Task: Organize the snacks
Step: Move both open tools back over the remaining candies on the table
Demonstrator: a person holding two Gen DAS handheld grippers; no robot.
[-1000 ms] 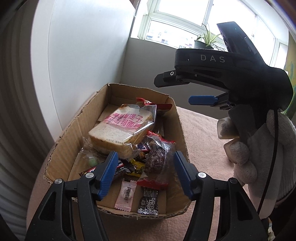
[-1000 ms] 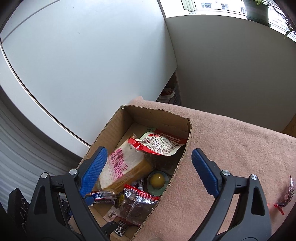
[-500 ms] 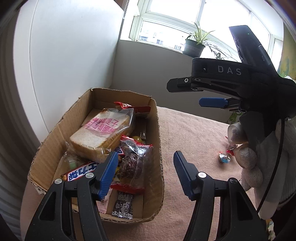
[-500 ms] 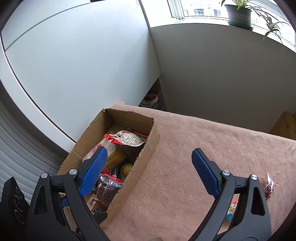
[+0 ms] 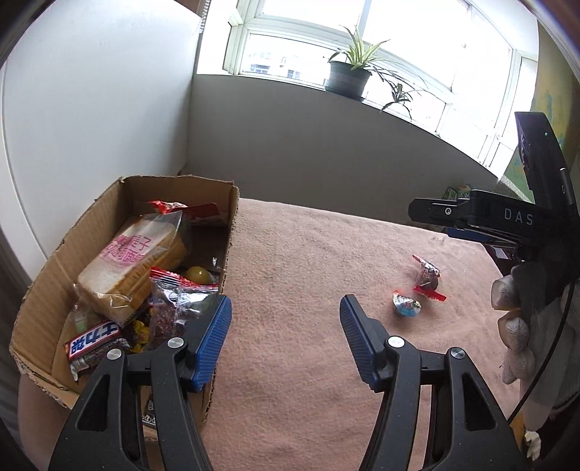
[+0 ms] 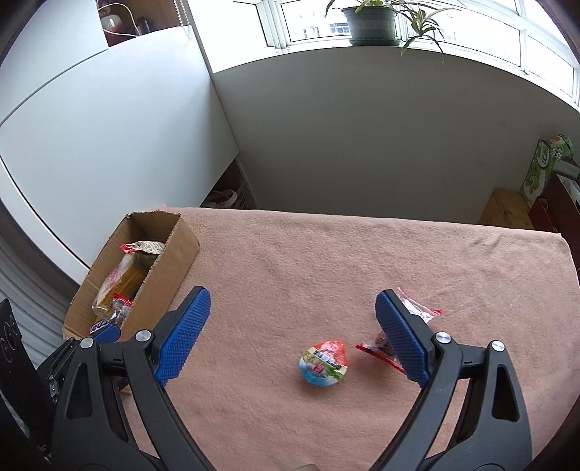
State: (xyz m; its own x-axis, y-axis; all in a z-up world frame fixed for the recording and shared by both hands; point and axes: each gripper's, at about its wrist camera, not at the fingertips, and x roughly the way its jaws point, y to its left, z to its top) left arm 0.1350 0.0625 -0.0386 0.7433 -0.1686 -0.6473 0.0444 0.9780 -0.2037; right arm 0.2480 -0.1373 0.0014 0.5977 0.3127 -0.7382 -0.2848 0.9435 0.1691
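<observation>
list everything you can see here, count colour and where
cardboard box: 1, brown, left on the cloth, full of snacks
bread bag: 1, clear with pink print, in the box
chocolate bar: 1, dark wrapper, box's near end
jelly cup: 1, red, blue and green lid, loose on the cloth
clear red-edged packet: 1, beside the cup
cloth: 1, pink, over the table
potted plant: 1, green, on the sill
left gripper: blue pads, open
right gripper: blue pads, open

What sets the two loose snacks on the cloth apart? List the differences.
The jelly cup is a rounded little tub with a colourful printed lid; the red-edged packet is a flat clear wrapper with dark contents. The jelly cup lies in open view between the right gripper's fingers; the red-edged packet is partly hidden behind one finger. Both lie on the pink cloth, outside the cardboard box.
</observation>
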